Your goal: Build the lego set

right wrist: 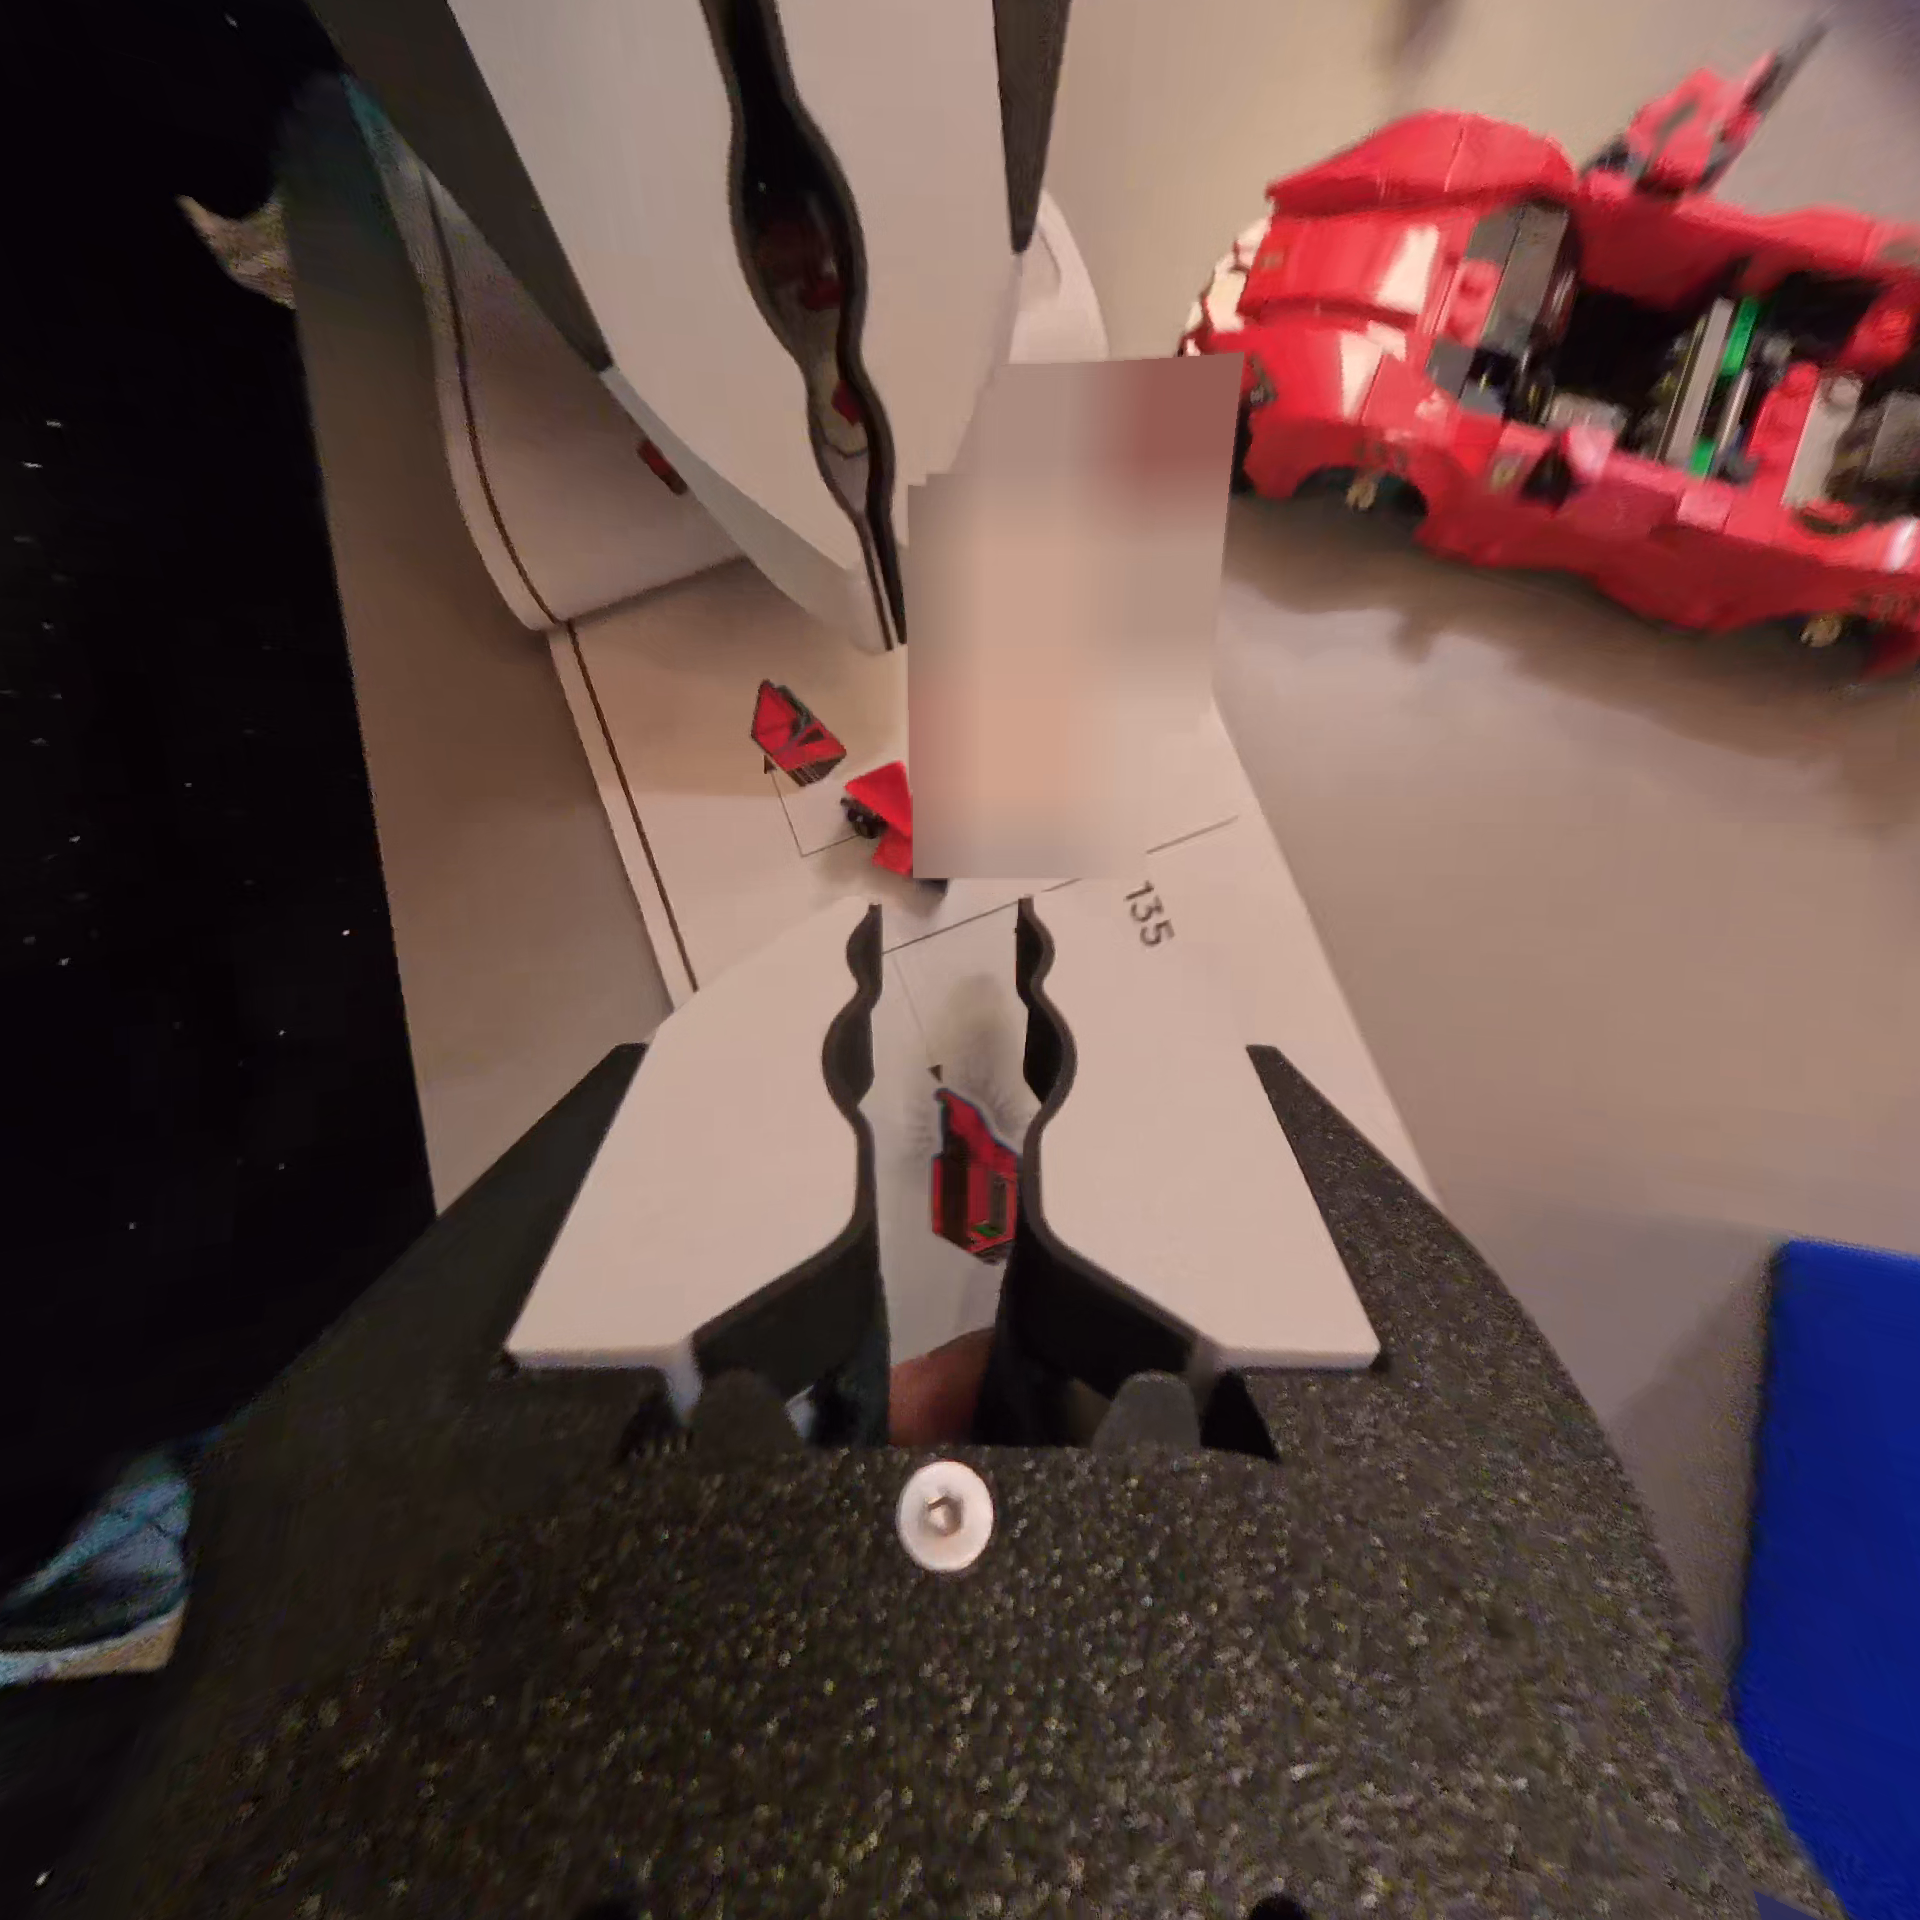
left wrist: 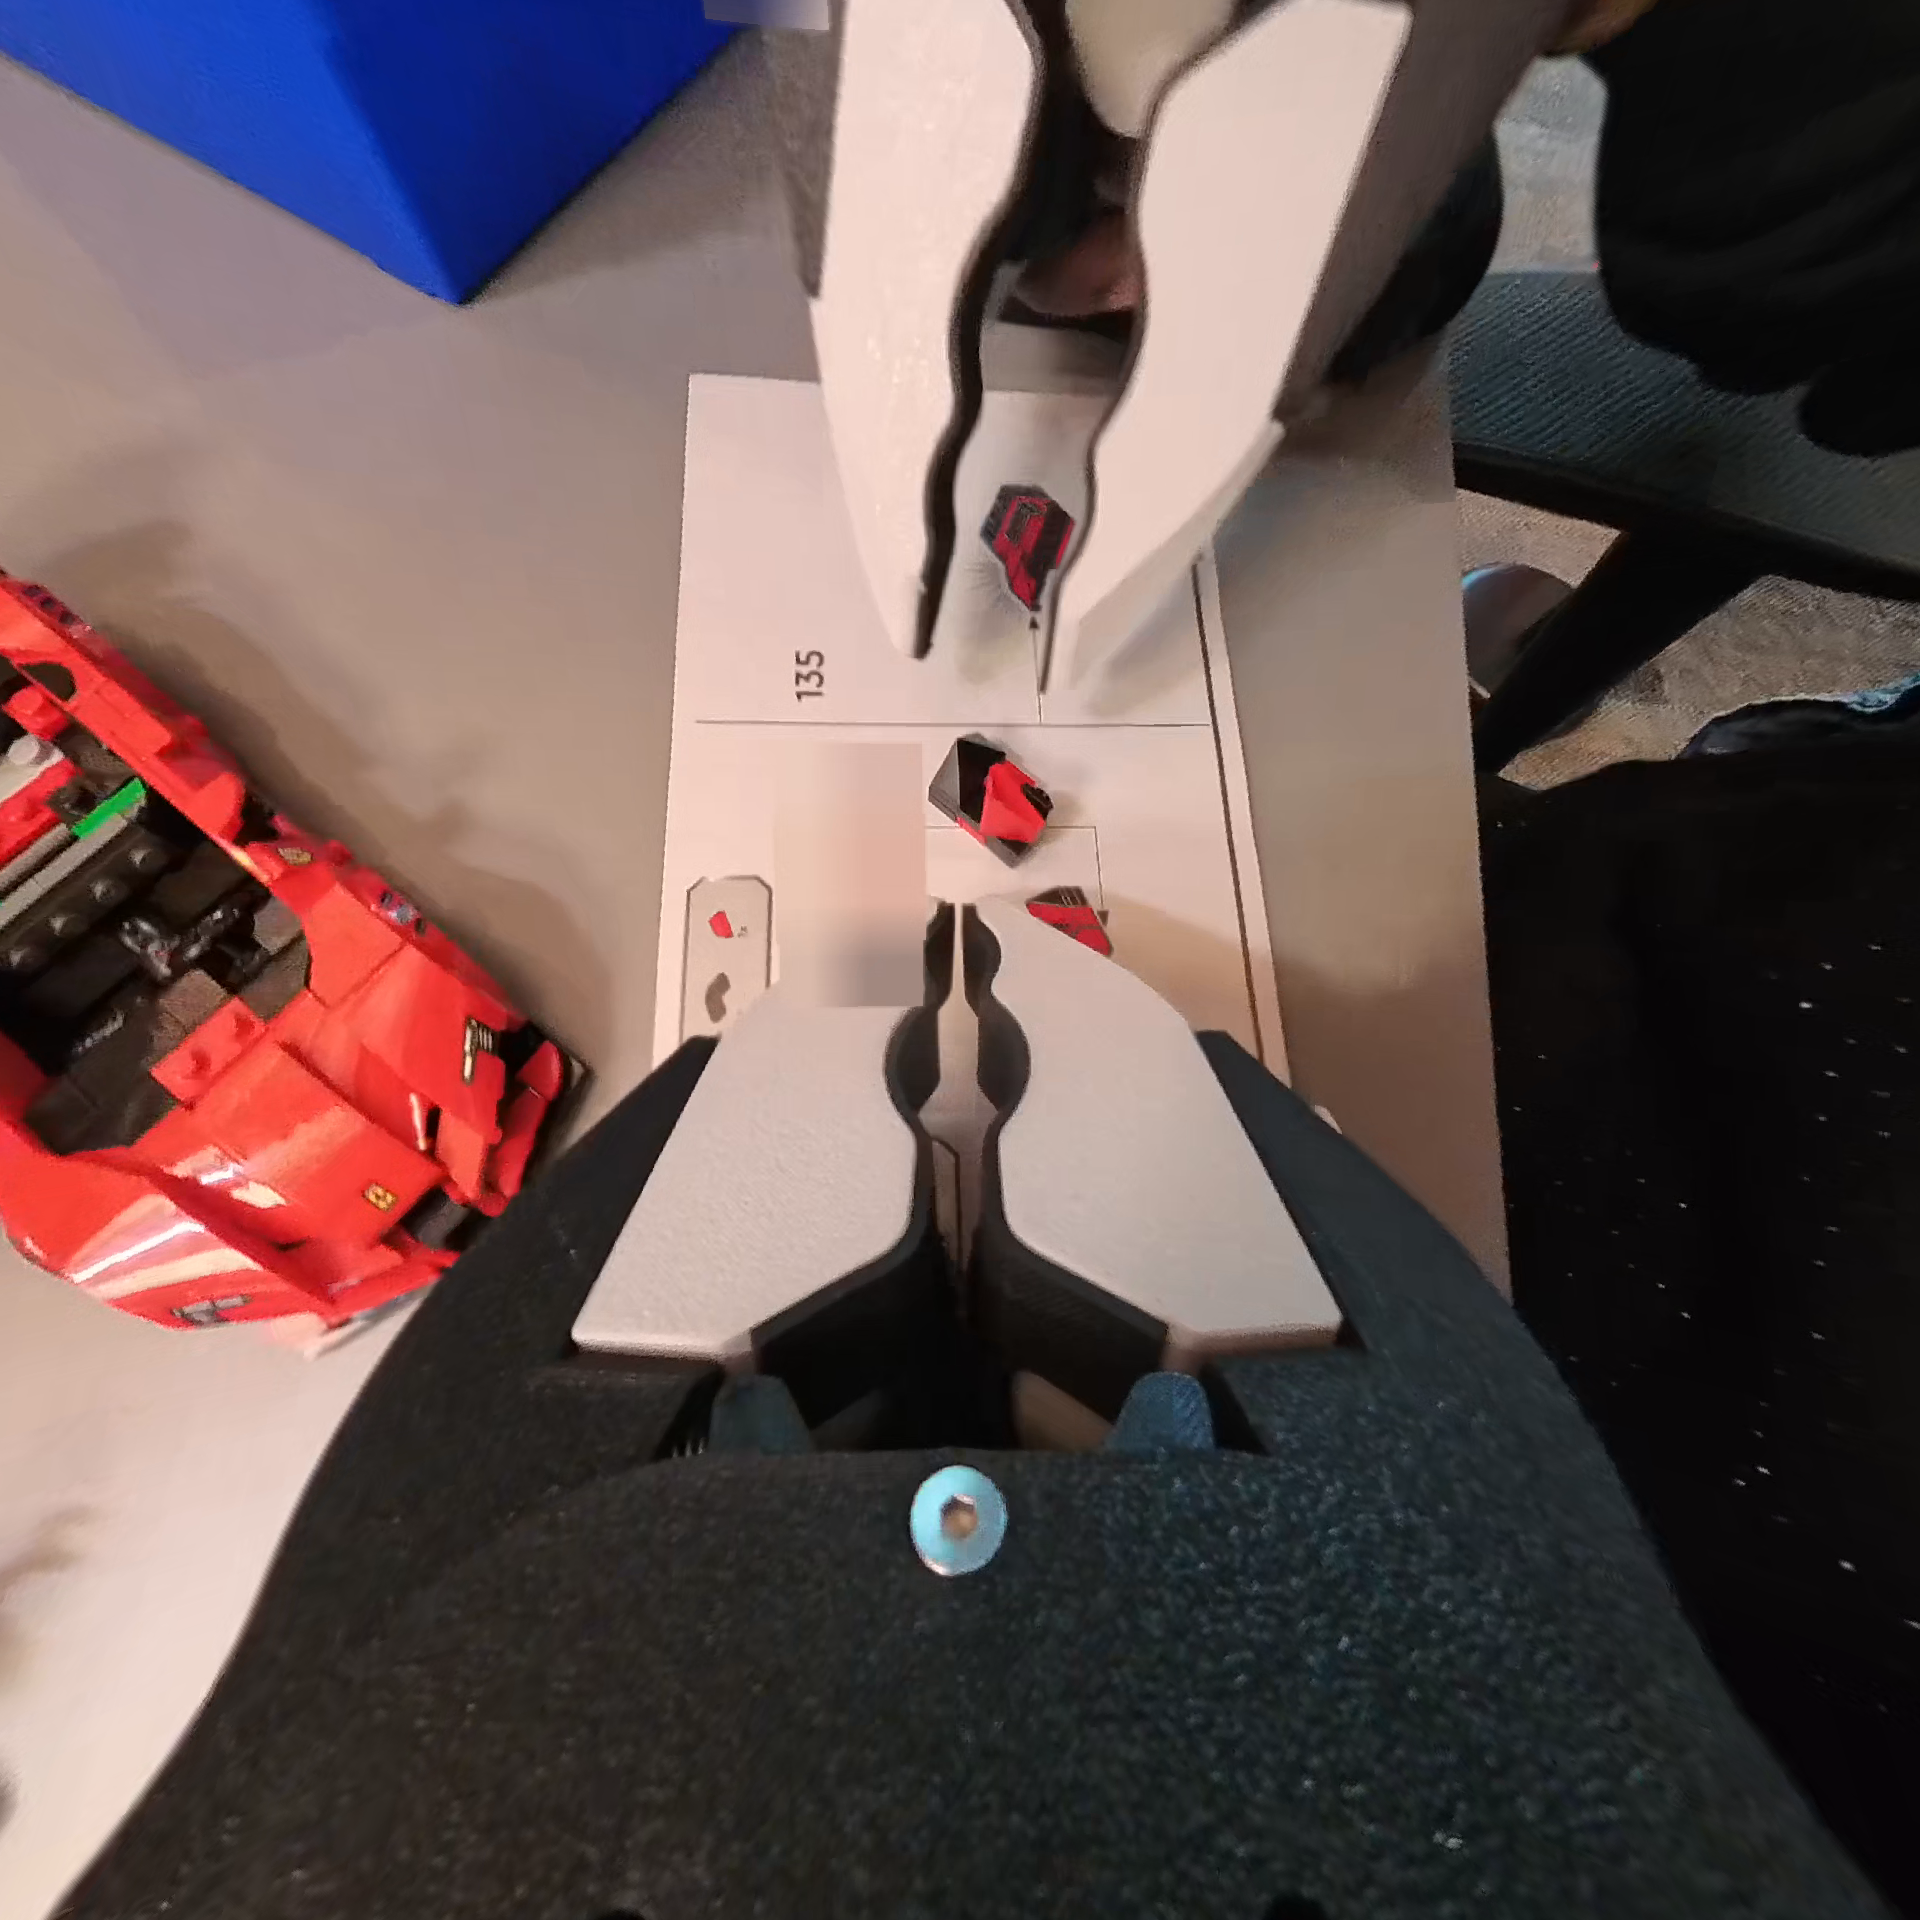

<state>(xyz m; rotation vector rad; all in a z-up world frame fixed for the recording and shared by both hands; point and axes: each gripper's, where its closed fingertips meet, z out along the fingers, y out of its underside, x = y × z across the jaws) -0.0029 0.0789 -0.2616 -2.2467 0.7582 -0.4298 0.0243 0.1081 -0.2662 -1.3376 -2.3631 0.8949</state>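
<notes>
Two white tongs meet tip to tip above an open booklet (left wrist: 1132, 644) that lies flat on a pale grey surface (left wrist: 416, 499). In the left wrist view, the left tongs (left wrist: 954, 914) reach forward from the bottom of the frame, clenched, with only a hairline slit between the tips and nothing held. Opposite them, the right tongs (left wrist: 987, 634) come down from the top, released, with a clear gap through which a printed picture of a red and black part shows on the page. The right wrist view agrees: the right tongs (right wrist: 951, 920) stand parted over the booklet (right wrist: 1226, 997), and the left tongs (right wrist: 883, 613) hang from the top of that frame, pressed together. The booklet sits close to the near edge of the surface, its page showing several small red and black diagrams and thin ruled lines. A partly built red car (left wrist: 239, 1029) of bricks rests on the surface to the left of the booklet in the left view, well apart from both tongs, its top uncovered so that black, grey and green pieces inside can be seen. The same car (right wrist: 1621, 395) appears at upper right in the right view, slightly blurred. A blue box (left wrist: 374, 114) sits at the far left corner of the left view.
</notes>
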